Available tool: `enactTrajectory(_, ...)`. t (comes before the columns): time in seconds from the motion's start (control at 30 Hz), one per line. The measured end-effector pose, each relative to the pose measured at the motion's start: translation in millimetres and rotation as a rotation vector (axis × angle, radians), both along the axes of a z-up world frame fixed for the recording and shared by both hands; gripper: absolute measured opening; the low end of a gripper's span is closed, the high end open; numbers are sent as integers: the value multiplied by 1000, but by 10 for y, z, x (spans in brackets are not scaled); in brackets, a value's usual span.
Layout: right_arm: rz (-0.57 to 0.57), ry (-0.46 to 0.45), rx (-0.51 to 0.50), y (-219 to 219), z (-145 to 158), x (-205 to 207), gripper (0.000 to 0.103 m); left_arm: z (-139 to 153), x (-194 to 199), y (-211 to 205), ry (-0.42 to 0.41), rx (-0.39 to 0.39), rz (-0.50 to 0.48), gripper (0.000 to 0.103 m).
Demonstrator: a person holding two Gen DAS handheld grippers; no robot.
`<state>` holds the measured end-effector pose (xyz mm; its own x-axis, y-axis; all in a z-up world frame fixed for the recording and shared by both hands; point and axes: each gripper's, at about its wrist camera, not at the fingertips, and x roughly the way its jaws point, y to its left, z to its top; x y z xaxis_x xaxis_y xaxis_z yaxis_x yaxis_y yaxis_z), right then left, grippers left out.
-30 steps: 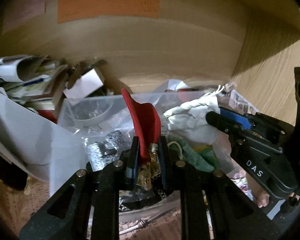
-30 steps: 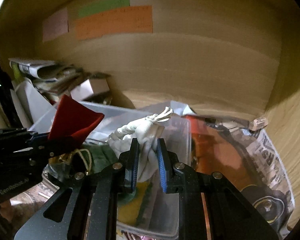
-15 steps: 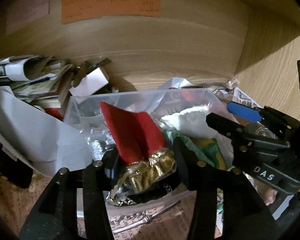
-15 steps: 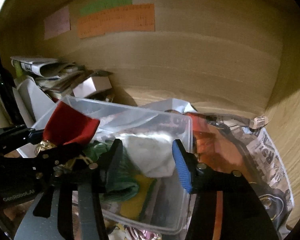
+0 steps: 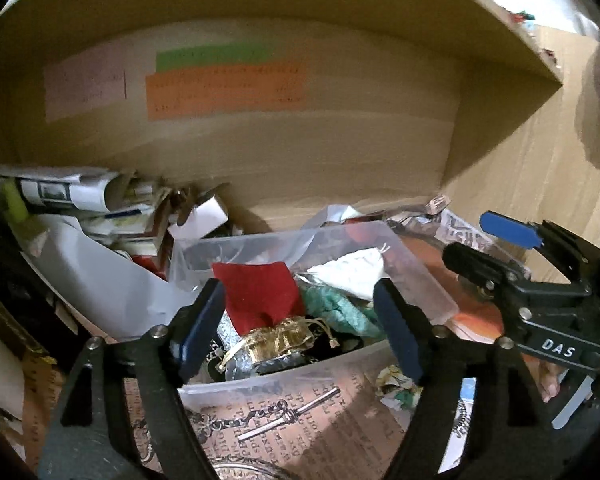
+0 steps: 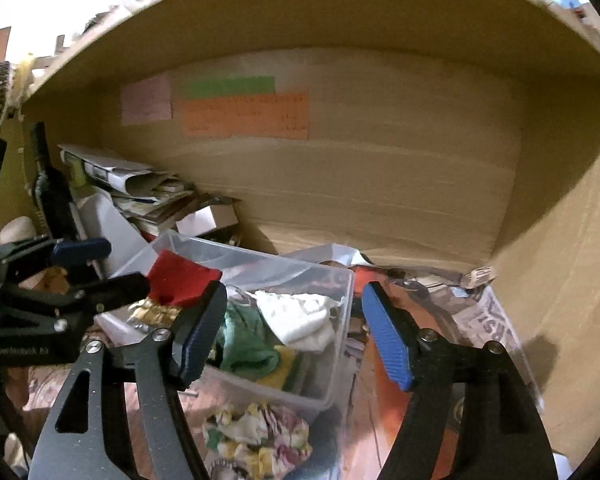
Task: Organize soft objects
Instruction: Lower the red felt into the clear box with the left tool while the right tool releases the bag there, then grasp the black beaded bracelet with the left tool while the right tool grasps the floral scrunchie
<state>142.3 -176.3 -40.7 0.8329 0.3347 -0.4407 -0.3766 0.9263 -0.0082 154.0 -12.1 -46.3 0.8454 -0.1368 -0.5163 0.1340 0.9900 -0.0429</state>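
While both sets of jaws are opening, the left gripper [image 5: 300,328] and right gripper [image 6: 292,332] grip nothing, poised wide over the clear plastic bin [image 6: 336,360]. Inside lie the red pouch [image 5: 260,296], green cloth [image 6: 248,340] and white cloth [image 6: 300,320]. Floral fabric [image 6: 256,436] sits before the bin; stacked papers [image 6: 140,188] behind, left.

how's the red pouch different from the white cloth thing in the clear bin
Colour: the red pouch is deep red with a gold gathered end; the white cloth is plain white.
Place: the red pouch lies toward the left side of the clear bin; the white cloth lies toward the right side, by the bin's wall.
Shape: the red pouch shows a flat, broad panel; the white cloth is crumpled into a lump.
Both lie loose in the bin, gripped by neither hand-held gripper.
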Motion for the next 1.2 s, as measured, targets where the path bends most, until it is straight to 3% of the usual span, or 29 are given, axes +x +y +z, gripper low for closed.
enactTrajectory(0.07,-1,-8,-1,-45,-5,-90,68,1,-70,-20,-3,-3,-13,81)
enactTrajectory(0.2,-16,-11,-6,-150,-72,-234,79,-109,-201,-88,20,-13,-50,84)
enactTrajectory(0.47,-52,72,-9,-398,-343,-387,79,-582,-317,-324,158,-30,-128,83)
enactTrajectory(0.63,-61,131,-8,-480,-518,-436,79,-869,-312,-532,259,-7,-208,58)
enactTrajectory(0.83,-66,183,0,-528,-668,-412,79,-1124,-241,-731,355,-5,-256,43)
enactTrajectory(0.9,-64,192,7,-532,-690,-408,79,-1148,-229,-765,348,-1,-249,43)
enactTrajectory(1.1,-49,200,5,-494,-714,-387,79,-1168,-218,-714,338,21,-221,18)
enactTrajectory(1.2,-37,206,-2,-441,-726,-363,79,-1176,-277,-544,339,14,-198,18)
